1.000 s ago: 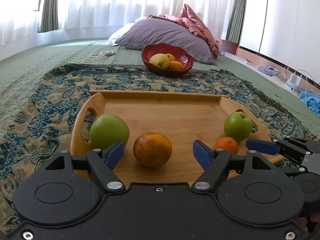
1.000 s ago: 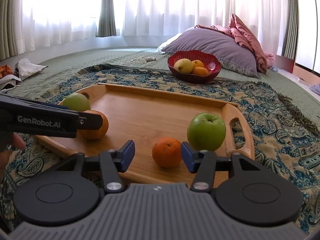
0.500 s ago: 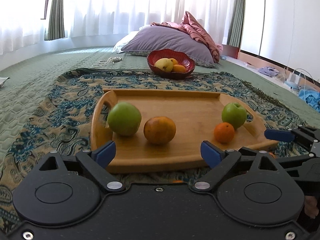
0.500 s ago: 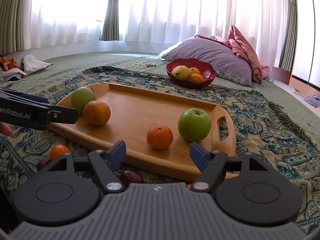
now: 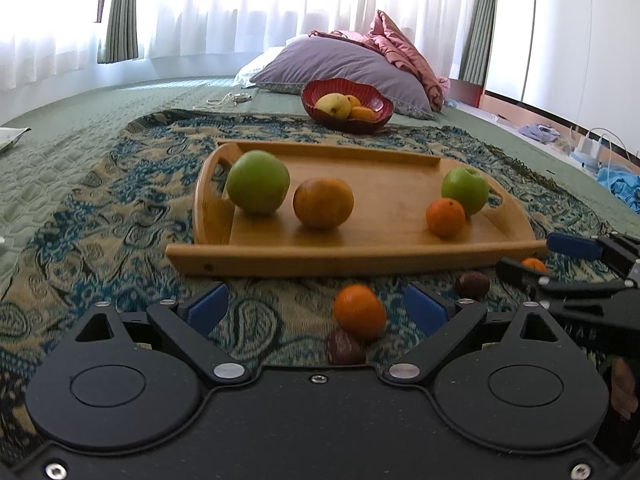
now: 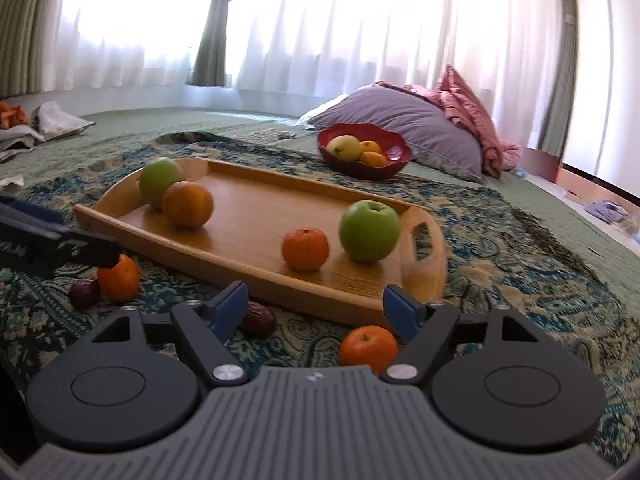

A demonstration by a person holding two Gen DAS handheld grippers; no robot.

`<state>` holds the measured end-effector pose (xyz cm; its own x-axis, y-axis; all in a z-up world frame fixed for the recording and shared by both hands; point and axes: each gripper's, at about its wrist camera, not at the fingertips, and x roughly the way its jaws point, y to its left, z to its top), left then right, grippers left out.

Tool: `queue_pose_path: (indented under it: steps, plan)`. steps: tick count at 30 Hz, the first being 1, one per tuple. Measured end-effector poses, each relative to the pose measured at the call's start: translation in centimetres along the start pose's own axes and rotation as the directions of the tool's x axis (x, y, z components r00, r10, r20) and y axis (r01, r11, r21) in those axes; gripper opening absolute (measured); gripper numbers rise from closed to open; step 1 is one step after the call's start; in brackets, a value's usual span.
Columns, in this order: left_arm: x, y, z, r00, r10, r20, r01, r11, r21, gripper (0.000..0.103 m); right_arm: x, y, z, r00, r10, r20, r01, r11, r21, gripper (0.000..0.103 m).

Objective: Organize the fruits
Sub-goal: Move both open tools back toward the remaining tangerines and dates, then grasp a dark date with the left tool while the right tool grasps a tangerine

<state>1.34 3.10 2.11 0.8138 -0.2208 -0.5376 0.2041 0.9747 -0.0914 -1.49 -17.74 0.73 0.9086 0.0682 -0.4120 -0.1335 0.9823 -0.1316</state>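
Observation:
A wooden tray [image 5: 384, 200] [image 6: 248, 196] lies on a patterned blanket. It holds two green apples [image 5: 258, 187] [image 6: 369, 230], a large orange [image 5: 323, 202] [image 6: 187, 204] and a small tangerine [image 5: 445, 217] [image 6: 305, 243]. In front of the tray, loose tangerines [image 5: 359, 310] [image 6: 368, 346] and dark dates [image 5: 345, 347] [image 6: 258, 322] lie on the blanket. My left gripper [image 5: 316, 308] is open and empty above a tangerine. My right gripper [image 6: 316, 308] is open and empty near another tangerine.
A red bowl [image 5: 347, 105] [image 6: 364, 155] with yellow and orange fruit stands behind the tray, before a purple pillow [image 5: 340, 68]. Another tangerine [image 6: 118, 278] and date [image 6: 84, 293] lie left of the right gripper. Clothes [image 6: 40, 124] lie far left.
Both grippers have pulled back from over the tray toward me. The loose tangerines and dates on the blanket have come into view. The right gripper's jaws have opened wider.

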Motion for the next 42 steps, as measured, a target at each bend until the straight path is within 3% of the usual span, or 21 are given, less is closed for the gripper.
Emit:
queue_pose_path:
  steps: [12, 18, 20, 22, 32, 42]
  plan:
    - [-1.1, -0.5, -2.6, 1.000, -0.006, -0.026, 0.006, 1.000, -0.006, 0.095, -0.3, -1.9, -1.9, 0.998, -0.048, -0.038, 0.050, 0.997, 0.060, 0.083]
    - [-1.3, -1.1, -3.1, 0.999, -0.018, -0.038, 0.018, 1.000, 0.017, 0.073, 0.1, -2.2, -2.7, 0.997, -0.048, -0.056, 0.053, 0.995, 0.090, 0.080]
    - [-1.4, -1.3, -3.1, 0.999, -0.021, -0.037, 0.022, 1.000, 0.022, 0.058, 0.3, -2.3, -2.8, 0.997, -0.047, -0.060, 0.053, 0.993, 0.105, 0.078]
    - [-1.4, -1.4, -3.0, 0.999, -0.027, -0.042, 0.027, 0.999, 0.017, 0.050, 0.4, -2.4, -2.8, 0.997, -0.047, -0.064, 0.054, 0.991, 0.119, 0.077]
    - [-0.8, -1.8, -2.8, 0.999, -0.007, -0.045, 0.007, 1.000, 0.002, 0.026, 0.8, -3.2, -3.1, 0.996, -0.045, -0.081, 0.059, 0.983, 0.172, 0.063]
    - [-0.5, -1.5, -2.6, 0.999, -0.003, -0.040, 0.002, 1.000, -0.014, 0.020, 1.2, -3.0, -2.8, 0.996, -0.038, -0.078, 0.050, 0.985, 0.165, 0.043]
